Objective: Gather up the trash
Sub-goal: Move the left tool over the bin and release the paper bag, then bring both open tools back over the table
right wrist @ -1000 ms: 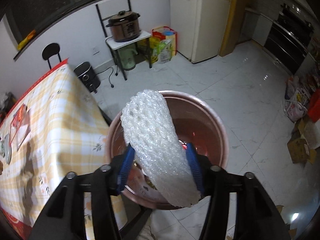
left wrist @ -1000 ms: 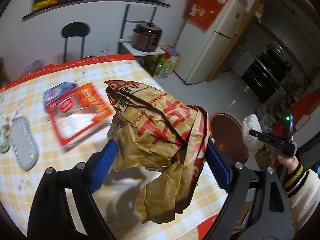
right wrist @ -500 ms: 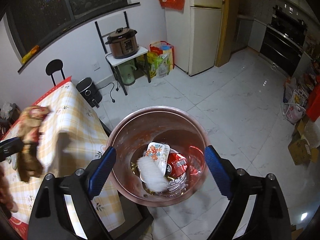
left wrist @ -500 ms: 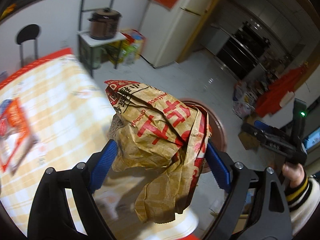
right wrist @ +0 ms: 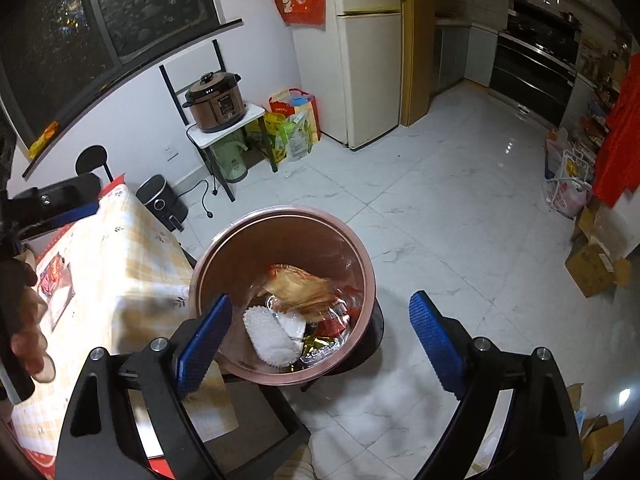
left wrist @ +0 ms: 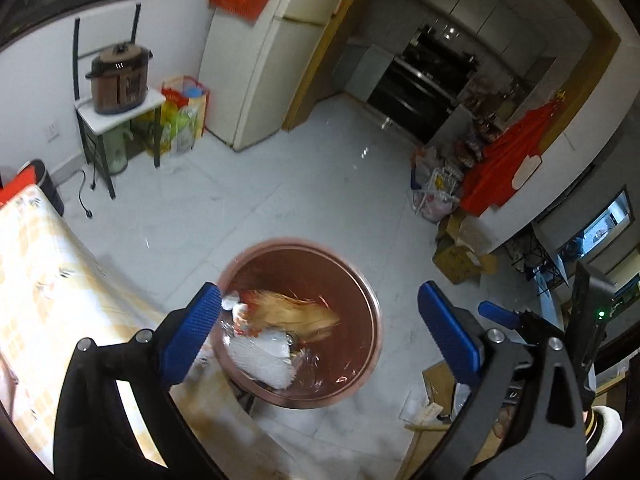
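Observation:
A round copper-coloured trash bin [left wrist: 362, 280] stands on the floor by the table corner; it also shows in the right wrist view [right wrist: 224, 240]. Inside lie a crumpled brown paper bag [left wrist: 296, 312] [right wrist: 300, 286], a white foam net [left wrist: 262, 362] [right wrist: 270, 338] and other wrappers. My left gripper [left wrist: 320, 332] is open and empty above the bin. My right gripper [right wrist: 320, 340] is open and empty above the bin's near rim. The right gripper also shows at the right in the left wrist view [left wrist: 500, 314].
The table with a yellow checked cloth [right wrist: 120, 264] is left of the bin and holds a red-and-white packet [right wrist: 56, 280]. Beyond are a small stand with a rice cooker [right wrist: 216, 102], a fridge [right wrist: 368, 52], white tiled floor [right wrist: 460, 216] and cardboard boxes [right wrist: 596, 268].
My left gripper swung from the table over the bin, opened and dropped the brown paper bag in. My right gripper opened earlier and the foam net fell into the bin.

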A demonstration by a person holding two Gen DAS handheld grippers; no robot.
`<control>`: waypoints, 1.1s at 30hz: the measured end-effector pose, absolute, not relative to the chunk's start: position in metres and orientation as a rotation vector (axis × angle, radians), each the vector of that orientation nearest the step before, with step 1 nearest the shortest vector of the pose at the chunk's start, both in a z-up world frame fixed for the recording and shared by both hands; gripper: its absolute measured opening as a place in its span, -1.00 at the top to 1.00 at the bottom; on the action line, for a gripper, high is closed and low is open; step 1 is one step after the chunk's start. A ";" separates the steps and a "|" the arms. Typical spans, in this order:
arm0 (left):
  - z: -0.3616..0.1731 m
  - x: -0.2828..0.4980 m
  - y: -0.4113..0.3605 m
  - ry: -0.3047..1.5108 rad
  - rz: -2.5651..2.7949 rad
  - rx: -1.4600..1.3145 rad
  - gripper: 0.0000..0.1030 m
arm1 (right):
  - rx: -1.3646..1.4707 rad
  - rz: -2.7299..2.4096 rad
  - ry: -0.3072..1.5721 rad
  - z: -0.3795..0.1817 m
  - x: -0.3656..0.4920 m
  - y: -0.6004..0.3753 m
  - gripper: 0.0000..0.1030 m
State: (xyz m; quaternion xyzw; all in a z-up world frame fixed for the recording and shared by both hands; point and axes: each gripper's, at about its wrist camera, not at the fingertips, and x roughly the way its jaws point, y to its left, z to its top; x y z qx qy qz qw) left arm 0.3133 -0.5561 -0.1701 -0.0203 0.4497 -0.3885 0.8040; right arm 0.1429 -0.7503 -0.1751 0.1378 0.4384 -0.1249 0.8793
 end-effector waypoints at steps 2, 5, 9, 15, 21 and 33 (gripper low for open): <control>-0.167 0.313 -0.536 0.950 -0.795 -0.048 -0.89 | 0.287 -0.260 0.908 -0.172 0.141 -0.747 -0.72; -0.161 0.306 -0.497 0.932 -0.730 -0.061 -0.89 | 0.284 -0.250 0.898 -0.165 0.140 -0.737 -0.72; -0.155 0.299 -0.428 0.905 -0.621 -0.077 -0.89 | 0.277 -0.230 0.883 -0.156 0.144 -0.717 -0.73; -0.147 0.267 -0.295 0.891 -0.415 -0.080 -0.89 | 0.254 -0.157 0.877 -0.144 0.163 -0.667 -0.74; -0.149 0.213 -0.141 0.893 -0.134 -0.148 -0.89 | 0.204 -0.030 0.903 -0.139 0.191 -0.582 -0.74; -0.166 0.108 0.077 0.897 0.162 -0.309 -0.89 | 0.130 0.188 0.969 -0.132 0.223 -0.394 -0.74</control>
